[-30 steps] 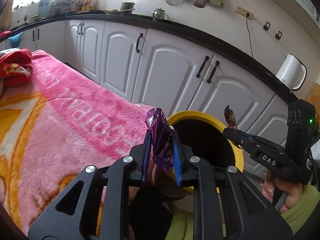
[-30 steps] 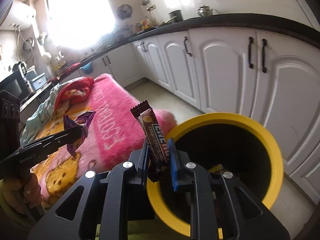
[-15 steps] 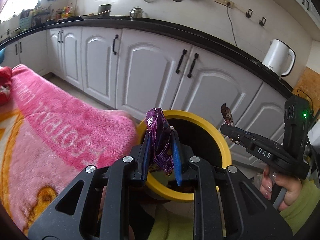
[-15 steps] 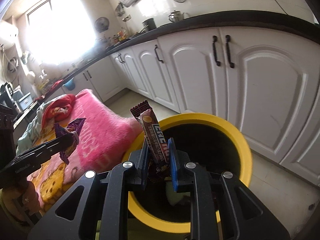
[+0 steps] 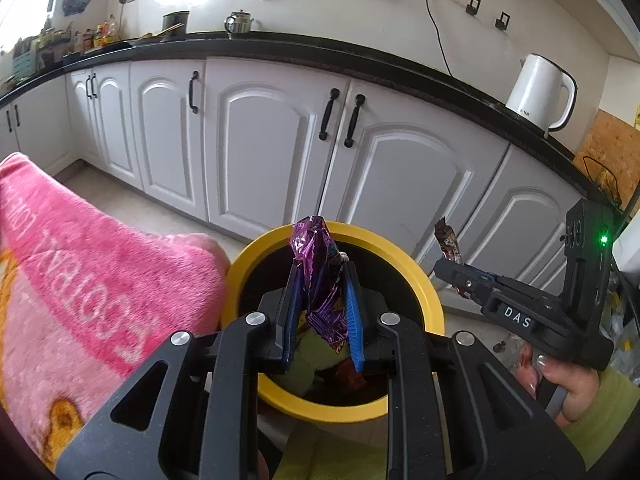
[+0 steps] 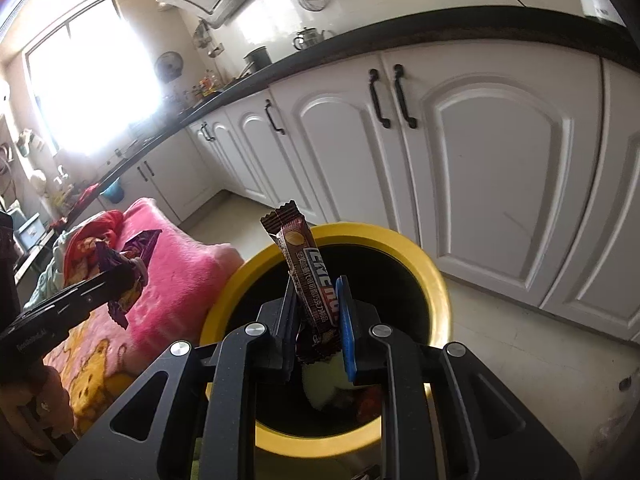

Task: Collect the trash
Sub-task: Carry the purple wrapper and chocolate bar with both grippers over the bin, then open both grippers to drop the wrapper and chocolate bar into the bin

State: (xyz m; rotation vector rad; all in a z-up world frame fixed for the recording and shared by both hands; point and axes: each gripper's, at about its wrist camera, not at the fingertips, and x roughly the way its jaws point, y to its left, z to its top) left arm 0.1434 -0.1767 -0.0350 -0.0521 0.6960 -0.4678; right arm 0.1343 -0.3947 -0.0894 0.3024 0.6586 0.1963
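My left gripper [image 5: 320, 276] is shut on a crumpled purple foil wrapper [image 5: 320, 272] and hangs over the mouth of a round bin with a yellow rim [image 5: 424, 288]. A brown snack-bar wrapper [image 6: 310, 280] stands upright in my right gripper [image 6: 316, 292], which is shut on it above the same bin's yellow rim [image 6: 438, 300]. Each view shows the other tool: the right gripper [image 5: 450, 270] at the right with its brown wrapper [image 5: 448, 242], the left gripper [image 6: 124, 276] at the left with the purple wrapper [image 6: 132, 264]. Some trash lies inside the dark bin.
A pink blanket [image 5: 92, 280] covers the surface left of the bin, touching its rim. White cabinets [image 5: 272, 152] under a black counter run behind. A white kettle [image 5: 540, 92] stands on the counter. Tiled floor [image 6: 500, 312] shows beyond the bin.
Both grippers have swung from the pink blanket toward the bin, which now sits centred under each of them. Both wrappers stay gripped as before.
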